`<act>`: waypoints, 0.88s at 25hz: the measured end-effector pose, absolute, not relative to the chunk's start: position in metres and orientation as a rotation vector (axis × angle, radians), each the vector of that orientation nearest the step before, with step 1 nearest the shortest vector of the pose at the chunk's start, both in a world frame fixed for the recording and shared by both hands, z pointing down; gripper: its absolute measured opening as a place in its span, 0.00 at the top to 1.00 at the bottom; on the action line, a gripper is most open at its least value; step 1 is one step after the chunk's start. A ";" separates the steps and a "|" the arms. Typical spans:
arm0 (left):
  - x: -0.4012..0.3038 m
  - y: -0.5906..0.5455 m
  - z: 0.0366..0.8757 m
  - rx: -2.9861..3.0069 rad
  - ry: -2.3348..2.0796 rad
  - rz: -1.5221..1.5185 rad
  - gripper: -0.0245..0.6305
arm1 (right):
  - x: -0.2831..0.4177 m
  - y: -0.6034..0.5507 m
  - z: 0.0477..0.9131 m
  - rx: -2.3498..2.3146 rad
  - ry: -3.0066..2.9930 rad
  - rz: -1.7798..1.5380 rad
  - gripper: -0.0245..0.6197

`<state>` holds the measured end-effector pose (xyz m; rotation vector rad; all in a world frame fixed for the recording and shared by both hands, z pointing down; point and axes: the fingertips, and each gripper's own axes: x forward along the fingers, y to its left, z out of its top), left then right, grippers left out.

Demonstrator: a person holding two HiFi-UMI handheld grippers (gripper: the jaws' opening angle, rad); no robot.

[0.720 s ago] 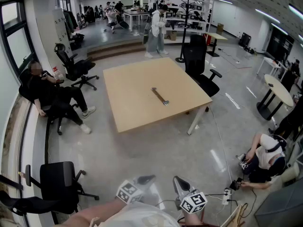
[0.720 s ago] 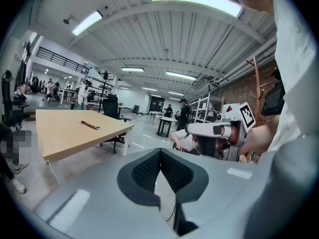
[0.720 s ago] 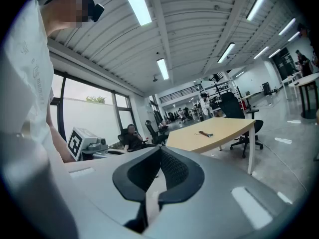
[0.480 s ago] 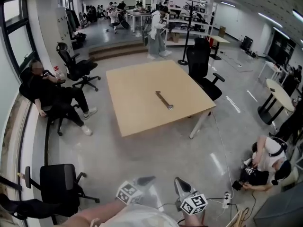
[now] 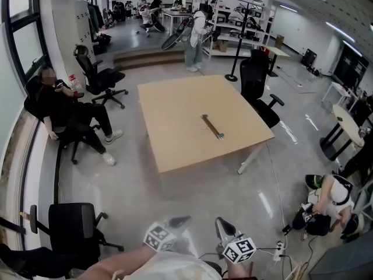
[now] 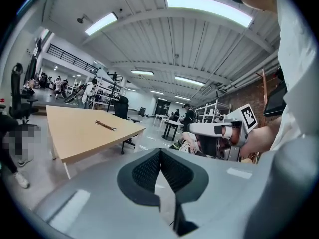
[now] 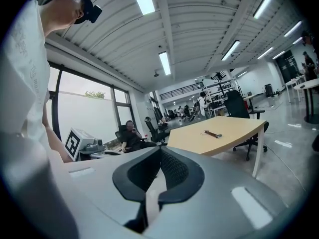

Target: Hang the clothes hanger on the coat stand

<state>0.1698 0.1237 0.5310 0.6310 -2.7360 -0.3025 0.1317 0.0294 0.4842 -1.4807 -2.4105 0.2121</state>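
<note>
Left tool (image 6: 160, 151), right tool (image 7: 160, 149) shut; hanger (image 5: 212, 126) indistinct.

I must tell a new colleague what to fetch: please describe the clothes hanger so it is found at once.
Find the square light-wood table in the middle of the floor. The clothes hanger lies flat on it, nearer the side with the black office chair. It is a slim brownish bar with a metal end, the only thing on that table.
</note>
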 end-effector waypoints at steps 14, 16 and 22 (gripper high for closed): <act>0.158 0.182 0.547 0.489 -2.722 -0.393 0.96 | 0.104 0.084 0.501 -1.514 -2.317 0.141 0.94; 0.148 0.186 0.550 0.476 -2.716 -0.394 0.96 | 0.094 0.090 0.504 -1.522 -2.304 0.137 0.94; 0.100 0.195 0.552 0.443 -2.718 -0.371 0.96 | 0.042 0.105 0.515 -1.547 -2.281 0.164 0.94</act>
